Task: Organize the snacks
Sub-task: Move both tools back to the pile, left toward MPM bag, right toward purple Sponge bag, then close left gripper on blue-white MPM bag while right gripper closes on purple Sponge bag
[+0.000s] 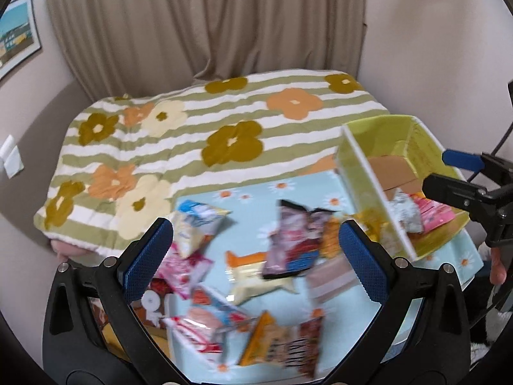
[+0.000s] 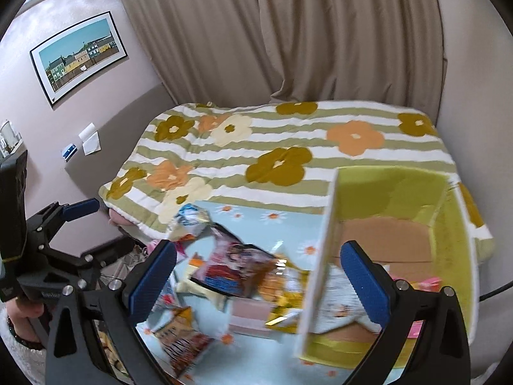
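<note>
Several snack packets [image 1: 288, 240] lie scattered on a light blue daisy-print cloth [image 1: 250, 192]; they also show in the right wrist view [image 2: 234, 266]. A yellow-green open box [image 1: 394, 173] stands at the right with a few packets inside [image 1: 426, 215]; in the right wrist view the box [image 2: 394, 224] sits under my right gripper. My left gripper [image 1: 256, 256] is open and empty above the scattered packets. My right gripper [image 2: 258, 282] is open and empty, straddling the box's white near wall [image 2: 317, 272].
A striped floral quilt [image 1: 192, 134] covers the bed behind the cloth. Beige curtains [image 1: 205, 19] hang at the back. A framed picture [image 2: 78, 56] hangs on the left wall. The right gripper [image 1: 465, 186] shows beside the box in the left wrist view.
</note>
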### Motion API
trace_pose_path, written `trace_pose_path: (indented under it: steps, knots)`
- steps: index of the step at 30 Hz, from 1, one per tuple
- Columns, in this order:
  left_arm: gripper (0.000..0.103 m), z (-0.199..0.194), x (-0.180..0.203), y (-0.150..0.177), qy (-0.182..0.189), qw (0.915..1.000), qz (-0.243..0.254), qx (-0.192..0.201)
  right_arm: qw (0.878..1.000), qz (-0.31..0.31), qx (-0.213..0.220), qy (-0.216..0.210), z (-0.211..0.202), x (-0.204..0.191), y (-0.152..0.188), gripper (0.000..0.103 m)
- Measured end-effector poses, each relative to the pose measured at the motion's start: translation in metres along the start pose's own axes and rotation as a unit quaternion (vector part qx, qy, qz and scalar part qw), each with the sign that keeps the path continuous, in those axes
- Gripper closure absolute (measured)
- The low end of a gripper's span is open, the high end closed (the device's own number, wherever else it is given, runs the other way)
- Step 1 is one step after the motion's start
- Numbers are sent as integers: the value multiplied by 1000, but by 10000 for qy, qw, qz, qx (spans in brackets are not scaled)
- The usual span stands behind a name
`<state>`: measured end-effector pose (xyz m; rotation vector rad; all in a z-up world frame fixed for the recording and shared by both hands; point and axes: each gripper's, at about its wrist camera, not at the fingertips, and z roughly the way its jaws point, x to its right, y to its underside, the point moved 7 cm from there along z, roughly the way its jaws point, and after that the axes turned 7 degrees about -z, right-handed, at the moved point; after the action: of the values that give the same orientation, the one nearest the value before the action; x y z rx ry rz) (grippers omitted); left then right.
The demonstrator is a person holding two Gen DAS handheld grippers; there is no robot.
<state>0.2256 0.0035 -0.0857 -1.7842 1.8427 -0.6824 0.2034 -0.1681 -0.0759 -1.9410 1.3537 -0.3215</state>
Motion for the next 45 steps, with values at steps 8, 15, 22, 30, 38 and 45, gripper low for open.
trace_pose_path:
  steps: [8, 15, 22, 30, 38, 45]
  knots:
    - [0, 51, -81, 2, 168, 9990, -12, -406, 9979, 618, -168, 70, 55, -30, 6, 1]
    - [0, 135, -118, 10, 687, 9927, 237, -965, 9903, 1251, -394, 465, 101, -39, 29, 1]
    - [0, 210, -135, 18, 986, 9832, 581, -1424, 9826, 1646, -486, 713, 132, -43, 50, 1]
    - [1, 268, -134, 33, 1438, 9684, 699, -1915, 9774, 1804, -463, 996, 160, -44, 59, 1]
    - [5, 287, -129, 49, 1484, 9624, 889, -2093, 9700, 2052, -505, 1198, 173, -38, 74, 1]
    - [23, 291, -130, 52, 1398, 9622, 1094, -2064, 9677, 2091, -516, 1312, 178, -34, 78, 1]
